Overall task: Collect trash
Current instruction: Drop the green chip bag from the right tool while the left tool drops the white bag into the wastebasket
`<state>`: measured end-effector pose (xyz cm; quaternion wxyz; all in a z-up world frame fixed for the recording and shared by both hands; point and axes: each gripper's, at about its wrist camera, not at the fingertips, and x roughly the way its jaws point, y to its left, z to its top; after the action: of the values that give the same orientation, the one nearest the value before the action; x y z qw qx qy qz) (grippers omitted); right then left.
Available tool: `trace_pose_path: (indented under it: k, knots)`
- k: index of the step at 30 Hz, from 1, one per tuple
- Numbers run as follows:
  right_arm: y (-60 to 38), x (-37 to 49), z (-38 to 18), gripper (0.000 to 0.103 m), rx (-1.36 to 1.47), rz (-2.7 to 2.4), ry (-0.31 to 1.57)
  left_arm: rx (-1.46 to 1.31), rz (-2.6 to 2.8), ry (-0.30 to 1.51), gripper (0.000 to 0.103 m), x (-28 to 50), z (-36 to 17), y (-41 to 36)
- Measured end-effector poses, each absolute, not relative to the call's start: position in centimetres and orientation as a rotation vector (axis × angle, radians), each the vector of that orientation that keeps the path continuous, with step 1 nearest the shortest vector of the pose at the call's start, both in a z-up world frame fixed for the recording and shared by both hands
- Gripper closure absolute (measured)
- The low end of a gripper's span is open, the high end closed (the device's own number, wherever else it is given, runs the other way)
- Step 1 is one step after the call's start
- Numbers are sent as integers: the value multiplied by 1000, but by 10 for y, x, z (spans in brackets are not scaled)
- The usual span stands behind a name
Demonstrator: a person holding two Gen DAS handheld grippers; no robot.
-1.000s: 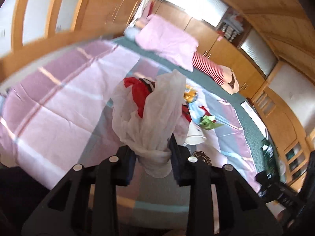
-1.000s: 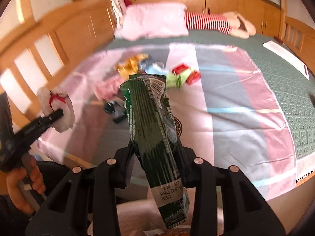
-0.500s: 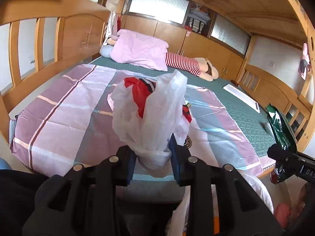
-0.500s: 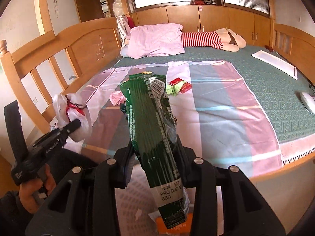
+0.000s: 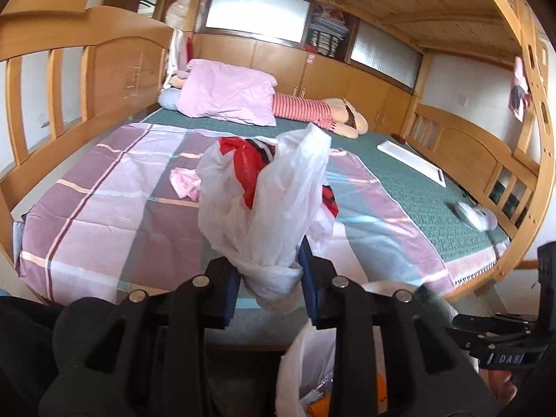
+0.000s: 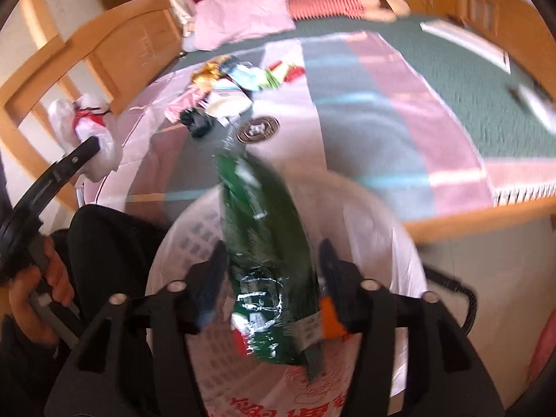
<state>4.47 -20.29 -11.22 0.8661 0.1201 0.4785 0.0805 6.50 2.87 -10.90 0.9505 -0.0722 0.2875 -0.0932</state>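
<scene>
At the left side of the bed (image 5: 399,180), near its foot edge, the left gripper (image 5: 269,271) was clenched on a crumpled white plastic bag (image 5: 264,201) with red print, holding it above the striped sheet (image 5: 104,215). A pink wrapper (image 5: 182,180) lay on the sheet beyond it. Further right, a cluster of wrappers (image 6: 229,83) lay mid-sheet. Below the foot edge stood a bin lined with a white bag (image 6: 375,215). Directly over it, the right gripper (image 6: 271,264) had just been opening; its jaws stood apart from the green snack packet (image 6: 267,253) between them, so the packet was released, tilted and blurred, above the liner. A white tray (image 5: 410,160) lay near the bed's right edge.
</scene>
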Motion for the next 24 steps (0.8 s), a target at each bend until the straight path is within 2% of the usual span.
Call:
trace_pose_path:
  k: [3, 6, 8, 14, 15, 19, 22, 24]
  knots:
    - [-219, 42, -104, 34, 343, 124, 942, -118, -220, 602, 72, 63, -114, 18]
    - [-231, 31, -81, 32, 336, -3, 802, -90, -289, 632, 72, 60, -122, 4]
    - [-238, 21, -65, 27, 343, -63, 700, -55, -384, 669, 72, 58, -129, -11]
    - [-253, 2, -35, 23, 373, -119, 509, 157, -644, 800, 69, 43, -165, -71]
    - [-252, 2, -34, 22, 368, -122, 502, 175, -653, 810, 64, 41, -170, -75]
    - [-249, 8, -39, 19, 367, -110, 515, 200, -660, 792, 23, 33, -175, -81]
    - [-248, 8, -45, 19, 373, -101, 530, 182, -622, 739, 10, 33, -166, -73]
    - [-250, 6, -44, 18, 377, -95, 525, 174, -587, 722, 9, 35, -163, -71]
